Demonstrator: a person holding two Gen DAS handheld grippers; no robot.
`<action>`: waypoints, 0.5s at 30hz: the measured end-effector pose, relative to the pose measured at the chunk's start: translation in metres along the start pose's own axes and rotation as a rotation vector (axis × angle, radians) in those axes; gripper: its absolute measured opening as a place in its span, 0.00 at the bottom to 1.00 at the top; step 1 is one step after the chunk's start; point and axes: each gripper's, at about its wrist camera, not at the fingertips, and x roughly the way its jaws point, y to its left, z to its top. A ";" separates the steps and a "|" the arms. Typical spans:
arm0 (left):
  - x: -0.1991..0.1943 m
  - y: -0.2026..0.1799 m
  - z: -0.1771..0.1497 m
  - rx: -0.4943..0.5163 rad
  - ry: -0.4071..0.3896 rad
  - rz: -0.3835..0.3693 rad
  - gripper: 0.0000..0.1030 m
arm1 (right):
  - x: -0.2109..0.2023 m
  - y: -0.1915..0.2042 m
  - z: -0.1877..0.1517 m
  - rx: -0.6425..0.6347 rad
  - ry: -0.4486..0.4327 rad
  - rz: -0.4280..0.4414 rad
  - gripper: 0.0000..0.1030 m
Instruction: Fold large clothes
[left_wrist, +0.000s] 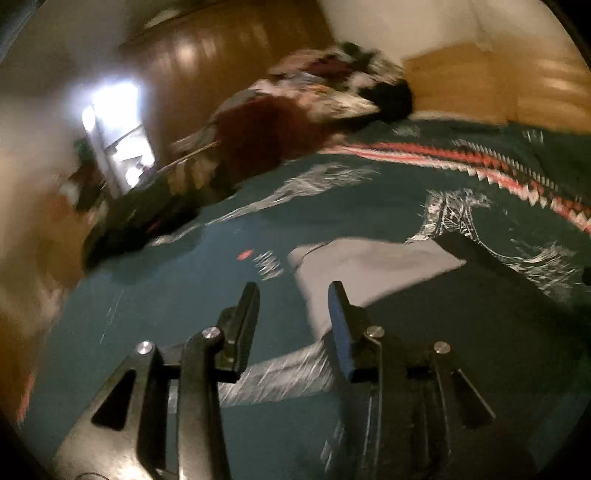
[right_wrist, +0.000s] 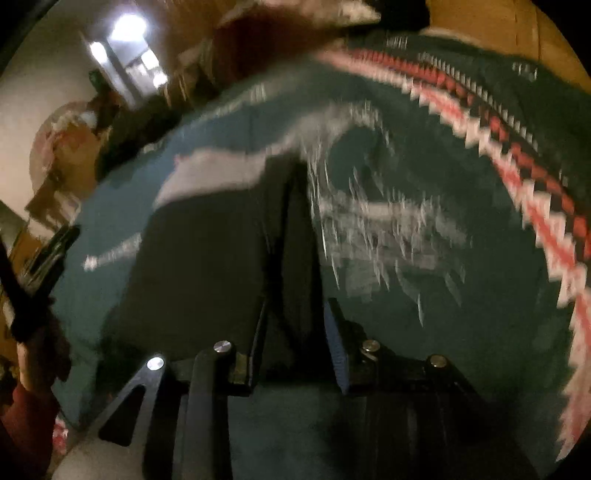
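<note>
A dark garment with a pale grey inner side (left_wrist: 369, 269) lies on a teal patterned bedspread (left_wrist: 184, 295). In the left wrist view my left gripper (left_wrist: 295, 295) is open just above the bedspread, at the garment's near left edge, holding nothing. In the right wrist view the same dark garment (right_wrist: 207, 251) shows its grey part (right_wrist: 210, 173) at the far end. My right gripper (right_wrist: 295, 306) has its fingers apart with a dark fold of the garment running between them; whether they pinch it is unclear. The left gripper also shows at the left edge of the right wrist view (right_wrist: 51, 251).
A pile of mixed clothes (left_wrist: 314, 99) lies at the far side of the bed. A red and white zigzag band (left_wrist: 480, 166) crosses the bedspread. Wooden wardrobe doors (left_wrist: 221, 55) and a lit doorway (left_wrist: 118, 129) stand behind. Both views are motion-blurred.
</note>
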 end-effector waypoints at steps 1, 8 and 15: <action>0.030 -0.015 0.006 0.039 0.039 -0.016 0.36 | 0.006 0.005 0.010 -0.009 -0.010 0.017 0.36; 0.126 -0.027 -0.031 0.132 0.252 0.056 0.38 | 0.128 0.023 0.027 -0.043 0.180 0.016 0.22; -0.011 -0.012 -0.074 0.040 0.100 -0.067 0.43 | 0.060 0.035 0.015 -0.164 -0.029 -0.037 0.25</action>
